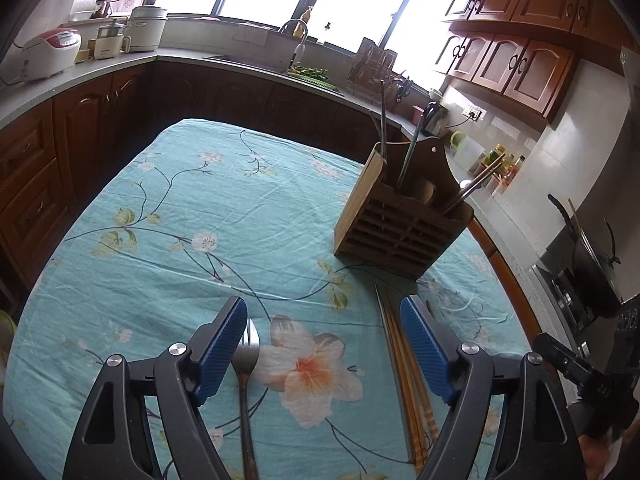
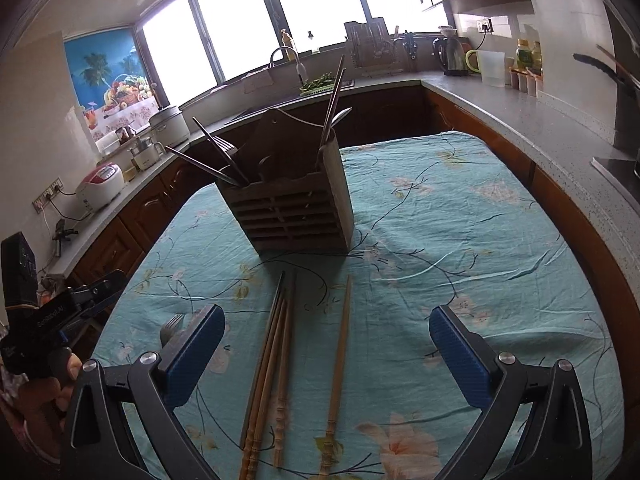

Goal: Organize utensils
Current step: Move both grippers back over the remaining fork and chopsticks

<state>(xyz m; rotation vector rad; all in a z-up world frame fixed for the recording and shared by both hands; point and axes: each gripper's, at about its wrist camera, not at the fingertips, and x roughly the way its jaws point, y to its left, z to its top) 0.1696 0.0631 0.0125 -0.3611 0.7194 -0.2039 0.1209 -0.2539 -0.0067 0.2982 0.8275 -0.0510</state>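
Note:
A slatted wooden utensil holder point(image 1: 400, 224) point(image 2: 292, 208) stands on the floral teal tablecloth point(image 1: 200, 208), with several chopsticks, a fork and a spoon sticking out of it. In front of it lie a metal fork point(image 1: 245, 364) point(image 2: 172, 325) and several wooden chopsticks point(image 1: 404, 364) point(image 2: 272, 352), one chopstick point(image 2: 340, 344) apart to the right. My left gripper point(image 1: 322, 308) is open above the cloth, the fork just inside its left finger and the chopsticks just inside its right. My right gripper point(image 2: 326, 316) is open wide over the chopsticks, touching none.
Dark wooden cabinets and a grey counter point(image 2: 520, 112) wrap around the table, with a sink point(image 1: 296, 40), rice cookers point(image 1: 50, 52), a kettle point(image 2: 450, 56) and bottles. A stove with a wok point(image 1: 588, 264) sits on the right. A hand point(image 2: 44, 384) holds the left gripper's body.

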